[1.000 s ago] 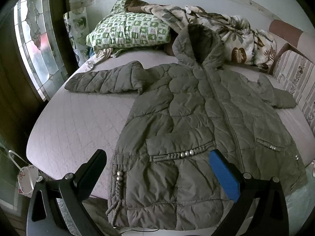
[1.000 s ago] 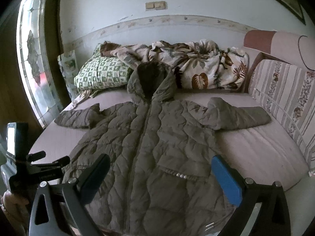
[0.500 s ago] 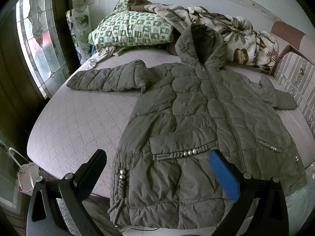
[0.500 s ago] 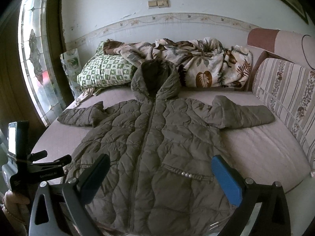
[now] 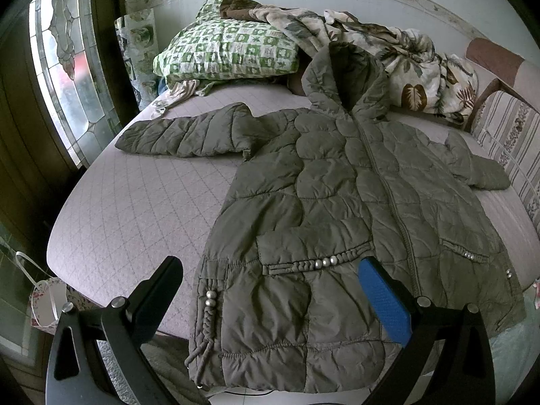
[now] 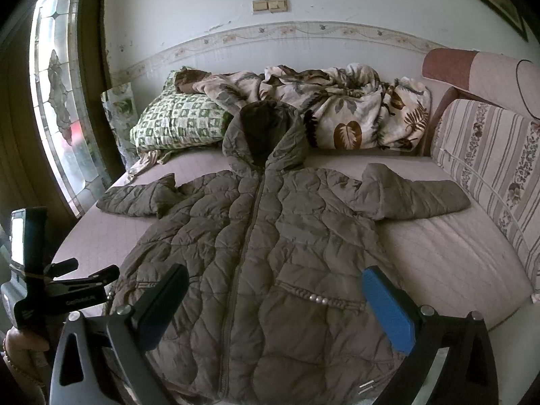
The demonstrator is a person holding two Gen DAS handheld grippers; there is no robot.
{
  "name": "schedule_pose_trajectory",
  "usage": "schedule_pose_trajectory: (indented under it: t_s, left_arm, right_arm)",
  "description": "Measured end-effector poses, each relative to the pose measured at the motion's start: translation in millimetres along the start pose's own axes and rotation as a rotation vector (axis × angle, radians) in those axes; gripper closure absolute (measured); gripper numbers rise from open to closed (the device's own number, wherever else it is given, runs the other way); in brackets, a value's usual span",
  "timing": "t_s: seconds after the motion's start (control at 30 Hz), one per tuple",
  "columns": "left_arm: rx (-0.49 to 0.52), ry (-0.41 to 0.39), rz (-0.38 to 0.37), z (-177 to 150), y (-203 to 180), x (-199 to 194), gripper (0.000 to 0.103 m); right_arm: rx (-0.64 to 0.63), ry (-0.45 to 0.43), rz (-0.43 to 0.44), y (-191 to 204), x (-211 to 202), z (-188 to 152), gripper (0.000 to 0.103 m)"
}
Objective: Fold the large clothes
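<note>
An olive quilted hooded coat (image 5: 330, 209) (image 6: 263, 236) lies face up and spread flat on the bed, zipped, both sleeves stretched out sideways, hood toward the pillows. Its hem hangs at the bed's near edge. My left gripper (image 5: 270, 290) hovers open above the coat's lower left part near the beaded pocket, with nothing held. My right gripper (image 6: 275, 298) is open too, above the hem on the coat's right half. In the right wrist view the left gripper's body (image 6: 50, 290) shows at the far left, held by a hand.
The bed (image 5: 128, 209) has a pale quilted cover. A green checked pillow (image 5: 229, 50) and a crumpled leaf-print blanket (image 6: 341, 114) lie at the head. A striped sofa cushion (image 6: 489, 168) borders the right side. A stained-glass window (image 5: 67, 67) stands left; a white bag (image 5: 47, 300) hangs below.
Both views have tilted slightly upward, so the coat and bed sit a little lower in frame. The coat has not moved and both grippers stay open.
</note>
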State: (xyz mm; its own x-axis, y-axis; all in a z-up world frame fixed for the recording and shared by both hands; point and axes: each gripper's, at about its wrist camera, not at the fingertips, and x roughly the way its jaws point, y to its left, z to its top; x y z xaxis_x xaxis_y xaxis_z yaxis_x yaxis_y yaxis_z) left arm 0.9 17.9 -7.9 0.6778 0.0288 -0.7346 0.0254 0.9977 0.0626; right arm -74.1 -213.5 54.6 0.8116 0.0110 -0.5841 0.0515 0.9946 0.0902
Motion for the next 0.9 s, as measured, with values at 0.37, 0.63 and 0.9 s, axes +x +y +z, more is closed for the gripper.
schedule_pose_trajectory:
  t_s: [0.37,0.63,0.9]
  left_arm:
    - [-0.009,-0.021,0.004,-2.7,3.2,-1.3,0.000]
    - [-0.007,-0.025,0.008,-2.4,3.2,-1.6,0.000]
    - [-0.017,-0.034,0.001,-3.1,4.1,-0.8,0.000]
  right_arm:
    - [0.004,0.005,0.000,-1.1,0.9,-0.6,0.000]
    - [0.004,0.007,0.001,-1.3,1.4,-1.2,0.000]
    - [0.005,0.017,-0.002,-1.1,4.9,-0.8,0.000]
